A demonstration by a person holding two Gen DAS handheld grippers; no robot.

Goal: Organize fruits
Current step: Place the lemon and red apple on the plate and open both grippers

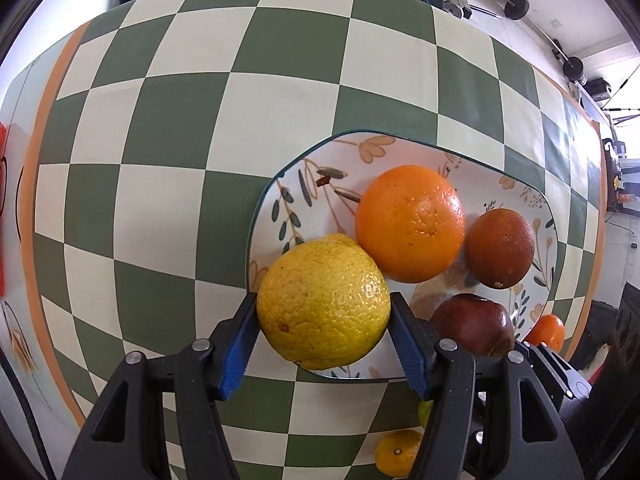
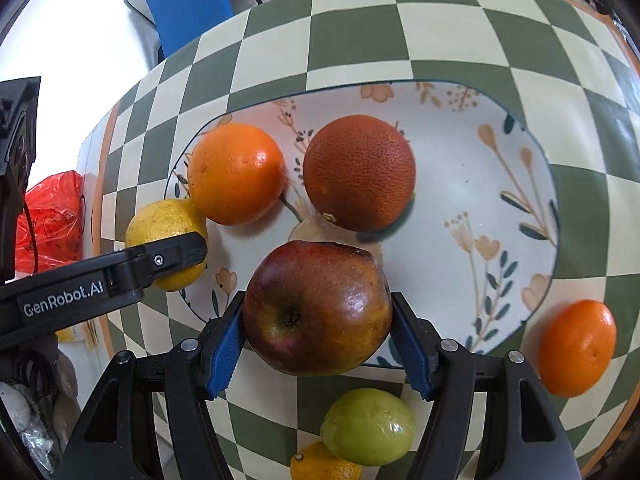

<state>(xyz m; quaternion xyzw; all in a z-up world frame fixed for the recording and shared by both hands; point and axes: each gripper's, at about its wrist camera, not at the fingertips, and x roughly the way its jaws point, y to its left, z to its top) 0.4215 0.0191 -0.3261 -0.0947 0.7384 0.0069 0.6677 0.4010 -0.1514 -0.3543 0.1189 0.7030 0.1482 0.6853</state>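
Observation:
My left gripper (image 1: pixel 323 312) is shut on a yellow citrus fruit (image 1: pixel 323 302) over the near left rim of the floral plate (image 1: pixel 304 176). It also shows in the right wrist view (image 2: pixel 160 222), with the left gripper's finger across it. My right gripper (image 2: pixel 318 314) is shut on a dark red apple (image 2: pixel 318 308) over the plate's near edge (image 2: pixel 520 216); the apple also shows in the left wrist view (image 1: pixel 474 324). A bright orange (image 1: pixel 410 222) (image 2: pixel 236 174) and a dark reddish orange (image 1: pixel 500 248) (image 2: pixel 358 172) lie on the plate.
On the green-and-cream checkered tablecloth (image 1: pixel 200 120), off the plate, lie a small orange (image 2: pixel 576 348) at the right, a green fruit (image 2: pixel 368 426) and a small mandarin (image 2: pixel 320 464) near me. A red plastic bag (image 2: pixel 52 216) sits at the left. The table edges are close.

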